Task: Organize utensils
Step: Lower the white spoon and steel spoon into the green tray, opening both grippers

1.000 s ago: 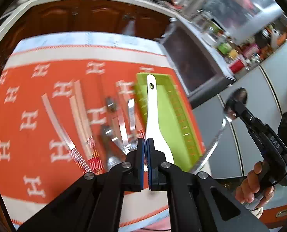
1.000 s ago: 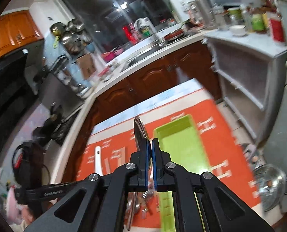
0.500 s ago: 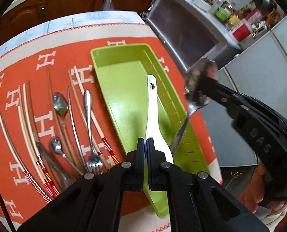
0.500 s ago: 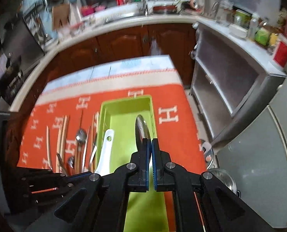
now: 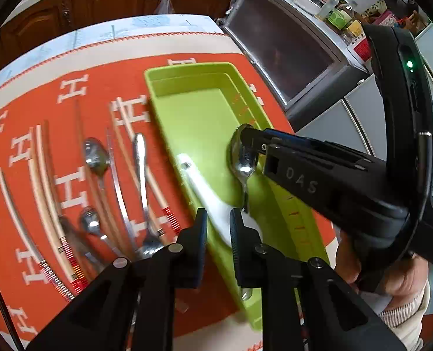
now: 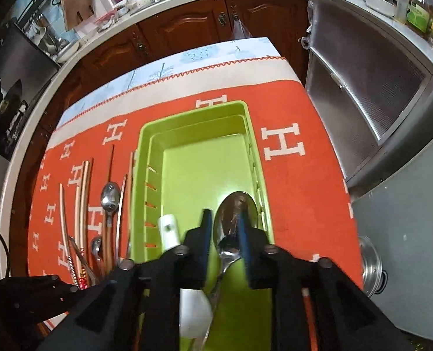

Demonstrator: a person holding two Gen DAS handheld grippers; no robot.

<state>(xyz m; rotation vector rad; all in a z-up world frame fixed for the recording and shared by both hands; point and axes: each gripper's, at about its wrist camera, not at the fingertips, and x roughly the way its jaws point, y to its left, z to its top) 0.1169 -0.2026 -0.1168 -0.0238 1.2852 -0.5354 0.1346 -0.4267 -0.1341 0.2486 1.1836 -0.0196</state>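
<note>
Release is the step in hand: both hand-held grippers have just been spreading over the green tray (image 6: 146, 146), the left hand-held gripper (image 5: 218, 225) letting go of the white spoon (image 5: 204, 193), the right hand-held gripper (image 6: 224, 228) freeing the metal spoon (image 6: 234, 213). Both spoons look down inside the tray, so I would lift each straight up, keeping the pads clear of the handles and rim.

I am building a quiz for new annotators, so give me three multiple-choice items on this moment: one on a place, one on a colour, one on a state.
1. Where is the white spoon?
A. On the orange cloth
B. In the tray
C. On the counter

2. What colour is the tray?
A. Green
B. Blue
C. White

3. How do the right gripper jaws stand?
A. Clamped shut
B. Apart, having just been opening
C. Out of view

B: it lies inside the tray walls.
A: its rim and floor are lime green.
B: a gap shows each side of the metal spoon.
</note>
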